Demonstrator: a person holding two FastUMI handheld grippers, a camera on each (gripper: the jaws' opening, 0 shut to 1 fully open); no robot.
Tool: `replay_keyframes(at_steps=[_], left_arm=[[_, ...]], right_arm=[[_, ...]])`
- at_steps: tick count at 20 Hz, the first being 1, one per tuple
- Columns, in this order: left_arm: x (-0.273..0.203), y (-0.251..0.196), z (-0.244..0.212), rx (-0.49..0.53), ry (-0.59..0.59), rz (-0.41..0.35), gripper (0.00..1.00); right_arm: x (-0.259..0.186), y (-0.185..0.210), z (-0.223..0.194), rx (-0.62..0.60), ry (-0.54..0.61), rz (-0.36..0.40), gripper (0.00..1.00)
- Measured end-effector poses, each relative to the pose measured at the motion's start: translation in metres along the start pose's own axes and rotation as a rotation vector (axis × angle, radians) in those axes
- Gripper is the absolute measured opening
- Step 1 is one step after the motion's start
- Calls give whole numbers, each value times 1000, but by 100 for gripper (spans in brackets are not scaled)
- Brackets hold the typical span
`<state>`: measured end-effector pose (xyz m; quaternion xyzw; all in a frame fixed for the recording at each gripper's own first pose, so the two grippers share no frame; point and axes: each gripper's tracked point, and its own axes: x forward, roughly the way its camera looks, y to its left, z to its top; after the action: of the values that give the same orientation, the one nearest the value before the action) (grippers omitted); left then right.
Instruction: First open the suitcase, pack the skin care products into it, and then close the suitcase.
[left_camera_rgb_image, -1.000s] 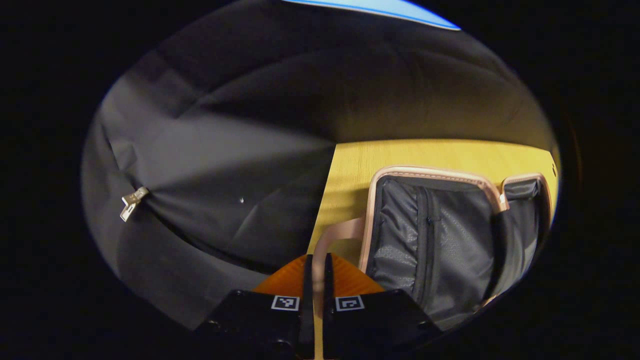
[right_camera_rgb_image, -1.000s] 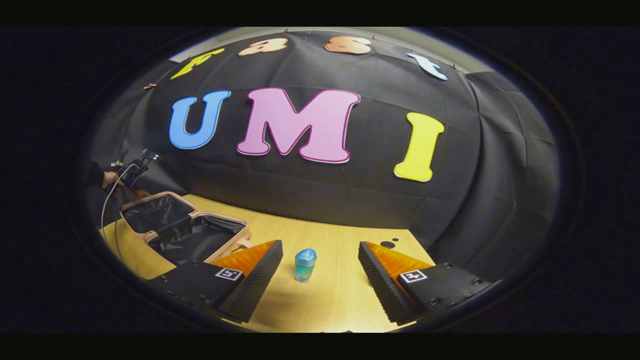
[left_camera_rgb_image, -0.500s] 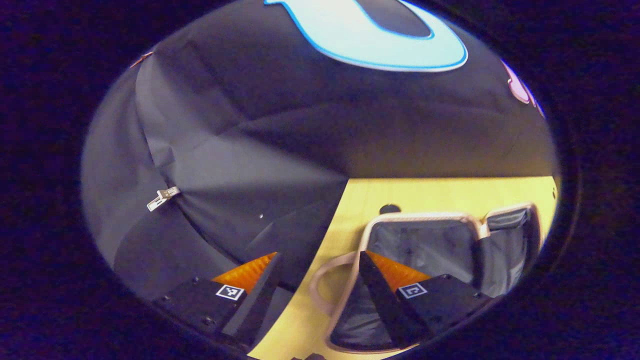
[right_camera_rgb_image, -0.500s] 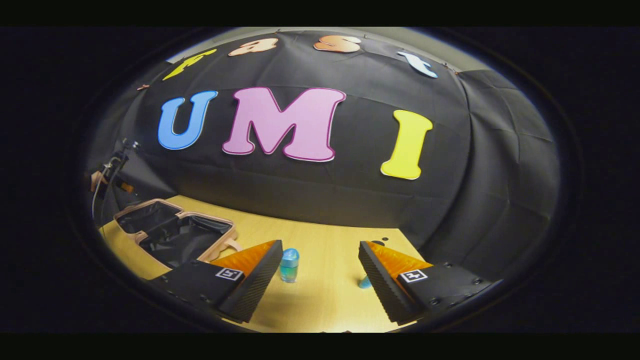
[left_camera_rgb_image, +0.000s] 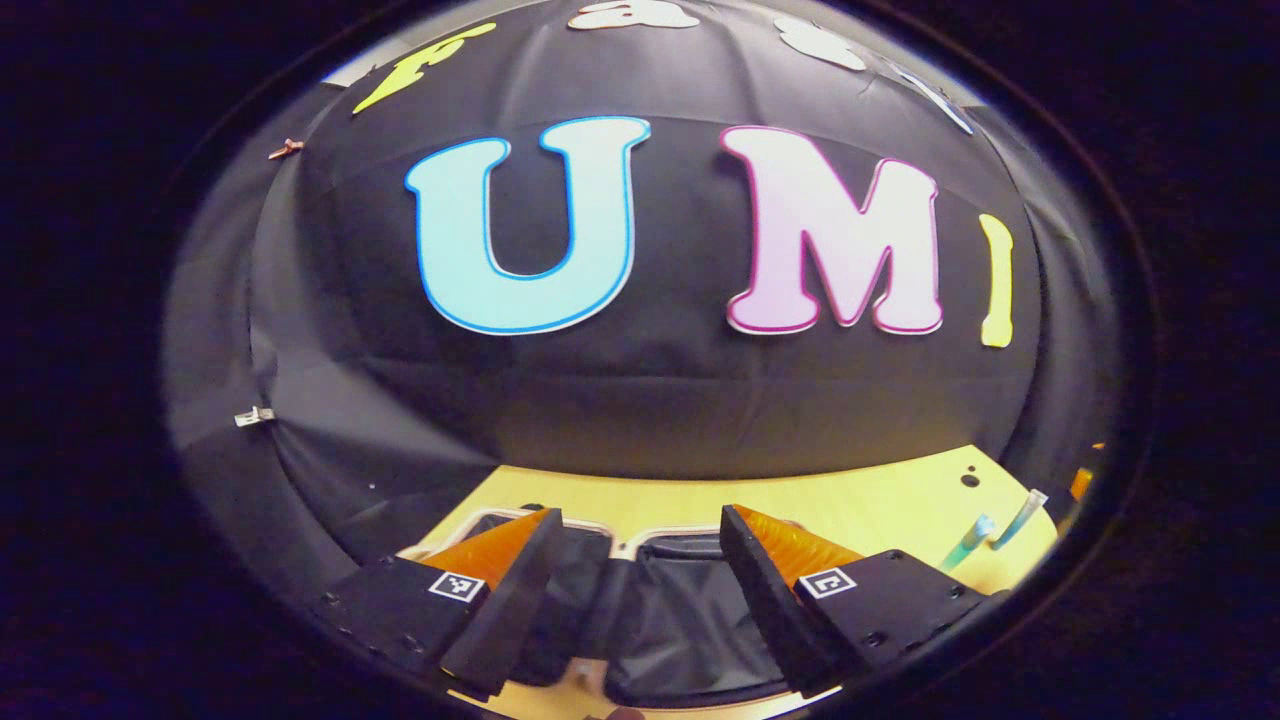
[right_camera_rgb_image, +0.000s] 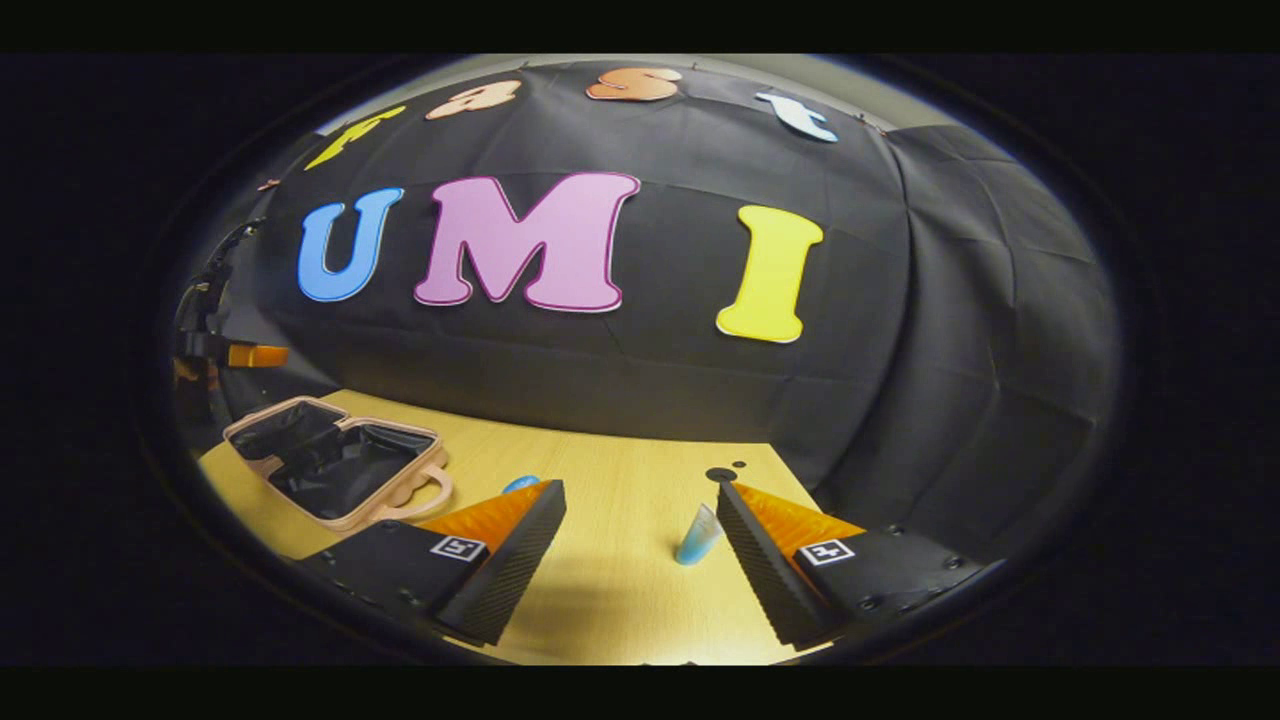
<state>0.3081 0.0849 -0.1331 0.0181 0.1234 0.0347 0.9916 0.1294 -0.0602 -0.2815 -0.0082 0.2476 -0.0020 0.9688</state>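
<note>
I have the left gripper (left_camera_rgb_image: 632, 590) spread wide above the open suitcase (left_camera_rgb_image: 660, 620) on the tabletop (left_camera_rgb_image: 850, 500); my right gripper (right_camera_rgb_image: 640, 560) is spread too, a blue tube (right_camera_rgb_image: 697, 536) just inside its right finger, suitcase far left

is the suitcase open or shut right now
Open: the suitcase lies flat on the table, both halves spread, dark lining facing up.

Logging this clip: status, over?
Both grippers open, empty. Suitcase open on table. Tube standing by right gripper's fingers. Nothing blocking.
</note>
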Motion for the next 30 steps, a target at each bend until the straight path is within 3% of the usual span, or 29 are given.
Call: replay_keyframes(at_steps=[3, 7, 14, 20, 26, 28, 30], left_arm=[[-8, -83, -15, -16, -21, -114, 98], [-17, -176, -64, -48, 37, -261, 98], [6, -287, -150, 67, 152, -452, 99], [58, -327, -196, 155, 223, -440, 99], [87, -341, -224, 144, 299, -415, 92], [95, -341, -225, 141, 306, -407, 80], [100, -339, -225, 148, 304, -407, 53]], right_arm=[[-3, -16, -8, -19, 5, -3, 97], [-10, -38, -12, -12, 7, 2, 97], [-7, -63, -47, 11, 80, -17, 97], [16, -67, -81, 12, 162, -28, 97], [50, -60, -126, 74, 275, -36, 98], [68, -56, -132, 85, 282, -38, 98], [86, -54, -139, 84, 283, -46, 97]])
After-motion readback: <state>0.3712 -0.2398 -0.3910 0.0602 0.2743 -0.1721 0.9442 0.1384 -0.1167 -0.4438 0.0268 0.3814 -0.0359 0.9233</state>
